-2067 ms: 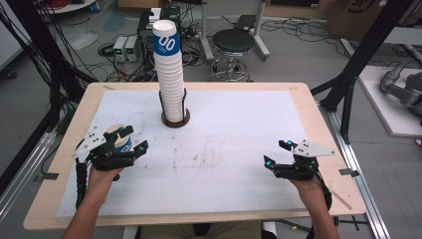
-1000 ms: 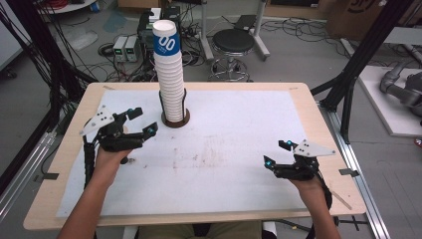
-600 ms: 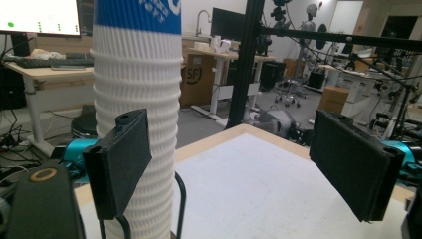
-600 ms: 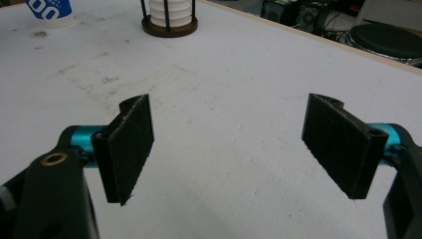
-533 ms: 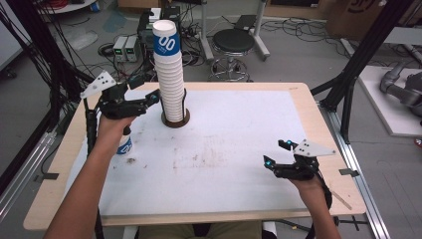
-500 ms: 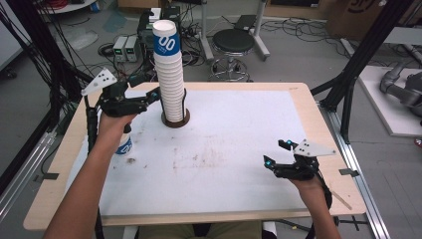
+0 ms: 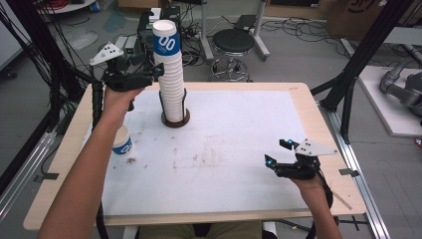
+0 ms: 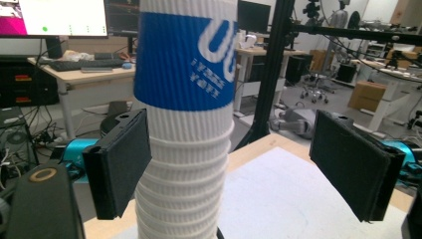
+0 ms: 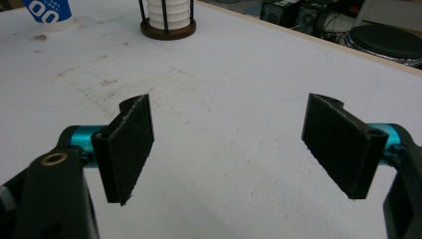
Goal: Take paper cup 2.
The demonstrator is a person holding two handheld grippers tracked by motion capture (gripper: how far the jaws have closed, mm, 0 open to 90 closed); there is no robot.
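A tall stack of white ribbed paper cups (image 7: 171, 69) with a blue-banded cup on top stands in a round wooden holder (image 7: 175, 119) at the back of the mat. My left gripper (image 7: 155, 74) is raised beside the stack's upper part, just below the blue band. In the left gripper view the stack (image 8: 184, 124) rises between the open jaws, close against the left pad (image 8: 119, 169) and well apart from the right pad (image 8: 356, 164). A single blue-banded cup (image 7: 122, 142) stands on the mat at the left. My right gripper (image 7: 276, 152) rests open and empty at the front right.
A white mat (image 7: 224, 149) covers the wooden table (image 7: 318, 124). In the right gripper view (image 9: 229, 107) the single cup (image 9: 47, 12) and the holder (image 9: 167, 25) lie far ahead. A black stool (image 7: 234, 42) and cables are on the floor behind the table.
My left gripper has left the single cup standing on the mat and has risen and moved right to the upper part of the stack. The right gripper has stayed still.
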